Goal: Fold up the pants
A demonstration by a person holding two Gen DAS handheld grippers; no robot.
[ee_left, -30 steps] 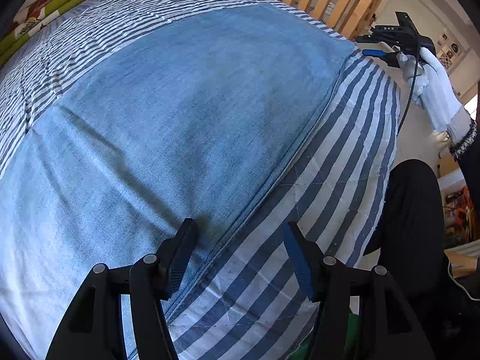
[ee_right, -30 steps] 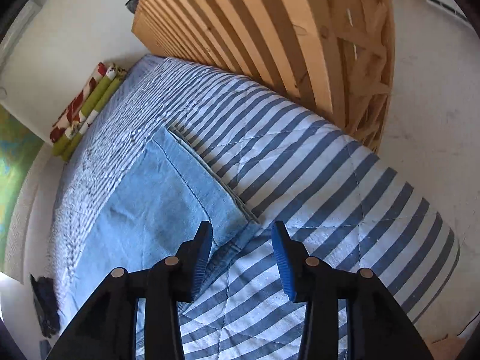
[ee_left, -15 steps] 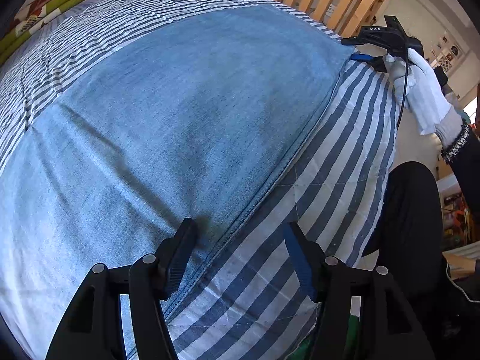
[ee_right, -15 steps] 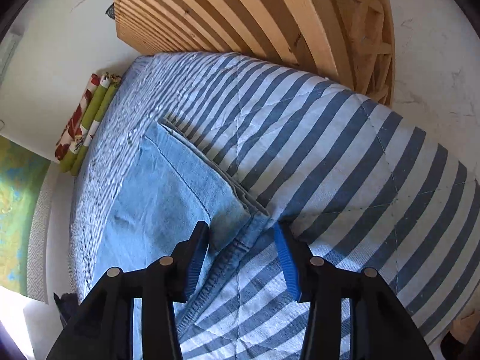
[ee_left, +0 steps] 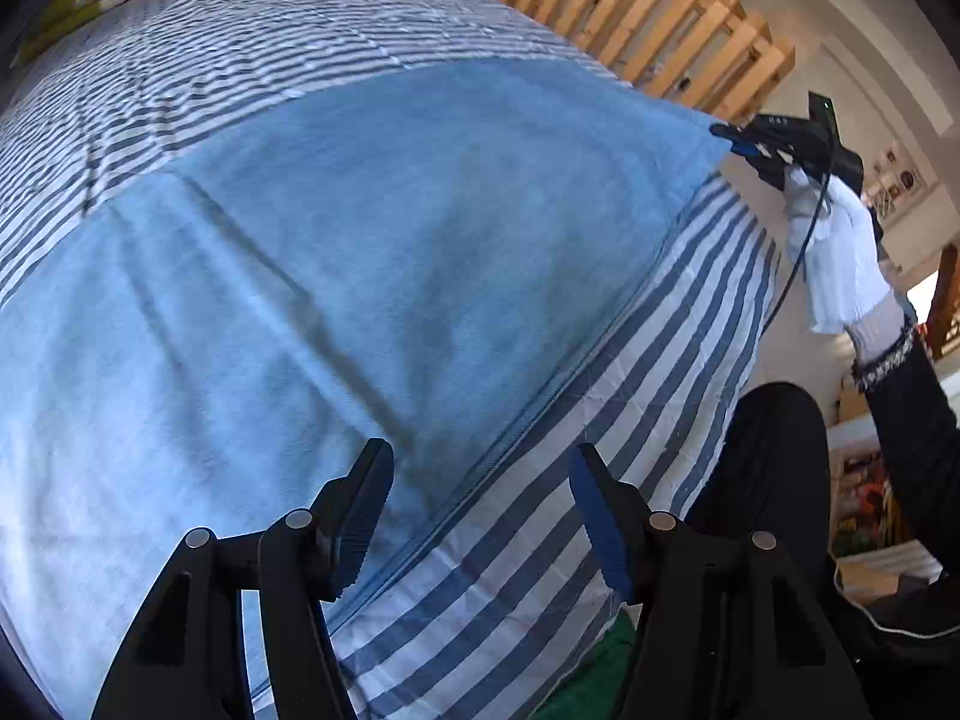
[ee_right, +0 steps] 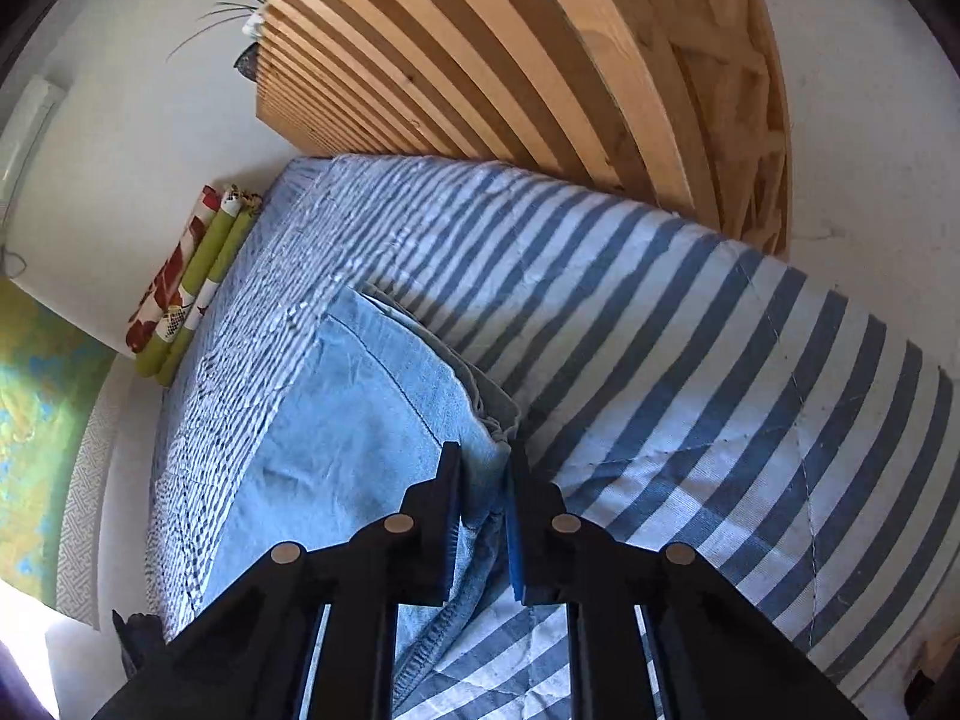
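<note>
Striped bedspread (ee_left: 660, 372) bears flat pants (ee_left: 360, 276); right gripper (ee_right: 485, 462) jaws just clamped their corner.

A blue-and-white striped quilt (ee_right: 690, 360) covers the bed, its stripes broad at the near end and fine toward the far end. Behind it, a slatted wooden frame (ee_right: 540, 60) leans against the white wall (ee_right: 150, 138). At the far end of the bed lies a stack of rolled fabric (ee_right: 186, 288), red-and-white floral beside green. Thin plant leaves (ee_right: 234, 12) poke out past the top of the slats. A green patterned rug (ee_right: 30, 420) lies on the floor beside the bed.
</note>
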